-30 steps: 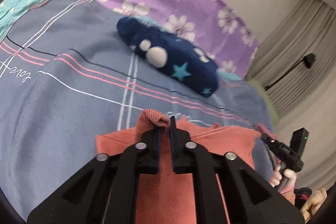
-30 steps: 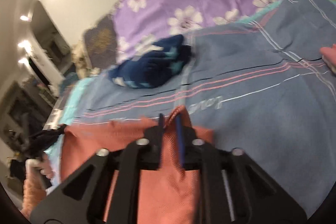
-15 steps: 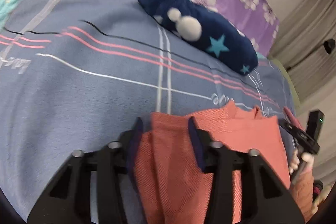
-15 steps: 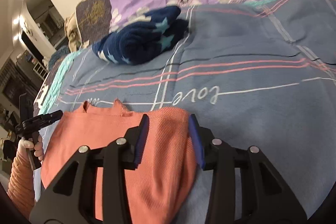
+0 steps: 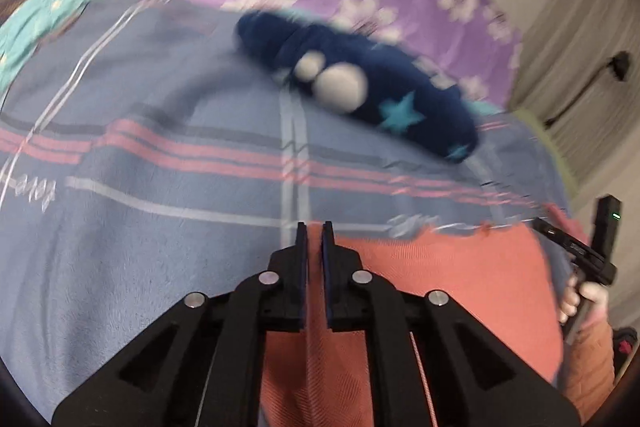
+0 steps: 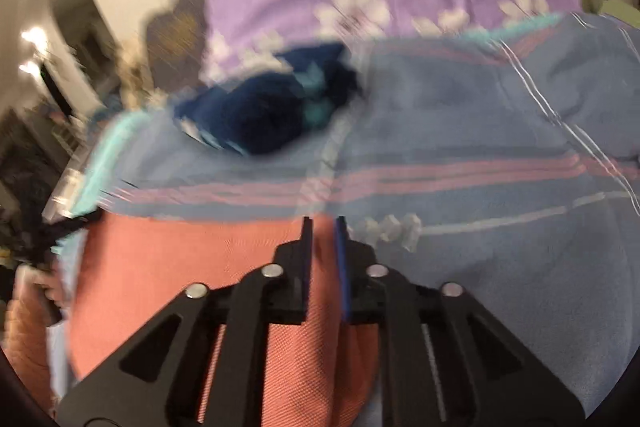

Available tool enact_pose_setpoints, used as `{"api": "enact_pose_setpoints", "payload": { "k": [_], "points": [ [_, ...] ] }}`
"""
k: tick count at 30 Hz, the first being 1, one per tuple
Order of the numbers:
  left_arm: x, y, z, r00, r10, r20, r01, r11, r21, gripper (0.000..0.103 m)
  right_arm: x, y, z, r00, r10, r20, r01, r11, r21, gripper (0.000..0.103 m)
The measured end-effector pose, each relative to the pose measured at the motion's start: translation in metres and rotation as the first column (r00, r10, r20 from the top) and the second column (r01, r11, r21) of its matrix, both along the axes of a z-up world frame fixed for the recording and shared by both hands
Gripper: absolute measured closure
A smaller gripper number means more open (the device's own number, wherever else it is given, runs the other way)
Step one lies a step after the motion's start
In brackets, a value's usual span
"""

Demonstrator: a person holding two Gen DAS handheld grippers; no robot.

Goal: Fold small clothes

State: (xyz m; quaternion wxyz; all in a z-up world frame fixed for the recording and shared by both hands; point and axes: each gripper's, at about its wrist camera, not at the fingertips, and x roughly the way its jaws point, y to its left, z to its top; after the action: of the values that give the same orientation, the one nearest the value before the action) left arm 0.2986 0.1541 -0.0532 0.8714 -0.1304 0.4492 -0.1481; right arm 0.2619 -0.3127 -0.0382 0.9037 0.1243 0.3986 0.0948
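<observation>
1. Since half a second ago: both tools closed from spread to nearly pressed together; both views blurred now, so motion under way.
2. Left tool [image 5: 314, 227]: narrow gap, salmon garment [image 5: 460, 279] showing between the fingers at its left far corner; looks pinched, not certain.
3. Right tool [image 6: 323, 223]: same, at the right far corner of the garment [image 6: 172, 267].
4. Garment flat on the striped bed cover [image 5: 160, 227], well short of the navy star bundle [image 5: 360, 91].
5. Handling, judged: light, soft, limp knit; sags between holds. Best gripped at corners or hem edges, both layers together.
</observation>
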Motion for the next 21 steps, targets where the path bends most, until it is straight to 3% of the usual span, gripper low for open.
{"api": "enact_pose_setpoints", "payload": {
  "k": [2, 5, 9, 10, 13, 14, 16, 18, 21],
  "points": [
    [-0.008, 0.002, -0.002, 1.0, -0.001, -0.017, 0.001, 0.999, -0.032, 0.097, -0.008, -0.001, -0.007, 1.0, -0.026, -0.001, 0.026, 0.999, -0.024, 0.091],
    [-0.041, -0.009, 0.023, 0.996, -0.072, 0.05, 0.075, 0.995, -0.065, 0.097, -0.047, 0.0, 0.007, 0.998, 0.023, 0.059, -0.024, 1.0, 0.014, 0.094],
    [-0.108, -0.041, 0.048, 0.964, -0.224, 0.145, 0.234, 0.971, -0.056, 0.086, -0.111, 0.022, 0.026, 0.986, 0.125, 0.112, -0.126, 0.992, -0.001, 0.093],
    [-0.124, -0.052, 0.044, 0.956, -0.257, 0.139, 0.265, 0.963, -0.042, 0.08, -0.125, 0.029, 0.028, 0.982, 0.146, 0.12, -0.146, 0.989, -0.004, 0.092],
    [-0.151, -0.081, 0.005, 0.946, -0.32, 0.042, 0.319, 0.947, 0.039, 0.078, -0.165, 0.051, 0.018, 0.975, 0.191, 0.116, -0.191, 0.982, -0.011, 0.092],
    [-0.155, -0.087, -0.009, 0.945, -0.326, 0.006, 0.325, 0.943, 0.071, 0.076, -0.172, 0.056, 0.006, 0.98, 0.183, 0.079, -0.182, 0.983, -0.022, 0.091],
    [-0.17, -0.093, -0.026, 0.941, -0.331, 0.069, 0.318, 0.936, 0.151, 0.076, -0.175, 0.059, -0.022, 0.99, 0.141, -0.022, -0.142, 0.988, -0.063, 0.097],
    [-0.169, -0.088, -0.018, 0.953, -0.298, 0.055, 0.288, 0.947, 0.139, 0.076, -0.178, 0.051, -0.039, 0.993, 0.084, -0.077, -0.087, 0.996, -0.034, 0.1],
    [-0.179, -0.078, -0.001, 0.97, -0.235, 0.063, 0.228, 0.969, 0.095, 0.076, -0.198, 0.041, -0.018, 0.999, -0.007, -0.053, 0.008, 1.0, 0.021, 0.091]
  ]
}}
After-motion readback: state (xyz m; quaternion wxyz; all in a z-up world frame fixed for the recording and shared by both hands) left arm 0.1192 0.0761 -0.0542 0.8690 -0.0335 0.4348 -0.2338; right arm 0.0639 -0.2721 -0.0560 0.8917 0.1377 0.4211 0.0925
